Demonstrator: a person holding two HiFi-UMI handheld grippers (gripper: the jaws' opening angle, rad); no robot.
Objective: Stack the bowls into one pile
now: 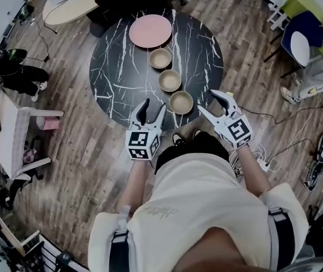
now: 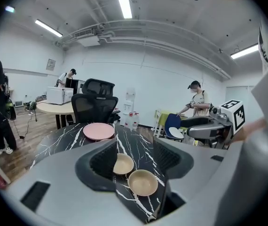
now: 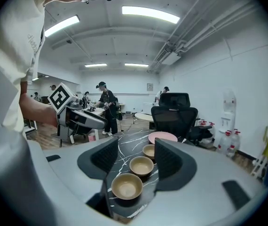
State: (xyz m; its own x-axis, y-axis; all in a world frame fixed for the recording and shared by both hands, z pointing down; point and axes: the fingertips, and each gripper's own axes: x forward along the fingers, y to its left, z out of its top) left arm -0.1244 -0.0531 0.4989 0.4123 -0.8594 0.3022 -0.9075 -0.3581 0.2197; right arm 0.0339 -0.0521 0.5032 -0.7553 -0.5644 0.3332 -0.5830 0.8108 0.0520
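**So far nothing is stacked: three bowls apart, both grippers empty**

From the head view we see three tan bowls on the black marble table [image 1: 116,67], each separate, in a line running away from us. They are the near bowl [image 1: 181,102], the middle bowl [image 1: 170,80] and the far bowl [image 1: 160,58], with a pink plate [image 1: 150,30] beyond them. No bowl sits in another, so we judge that the whole pile is left to build. The left gripper [image 1: 153,107] hangs over the table's near edge, to the left of the near bowl. The right gripper [image 1: 211,103] is just to that bowl's right. Neither touches it.

In the left gripper view our jaws stand wide apart with nothing between the pads. Past them only two bowls show on the table; we cannot find the third here.

In the right gripper view the jaws are spread just as wide and hold nothing. All three bowls line up in the gap between them, the near bowl closest. It rests on the table ahead of the pads, untouched.
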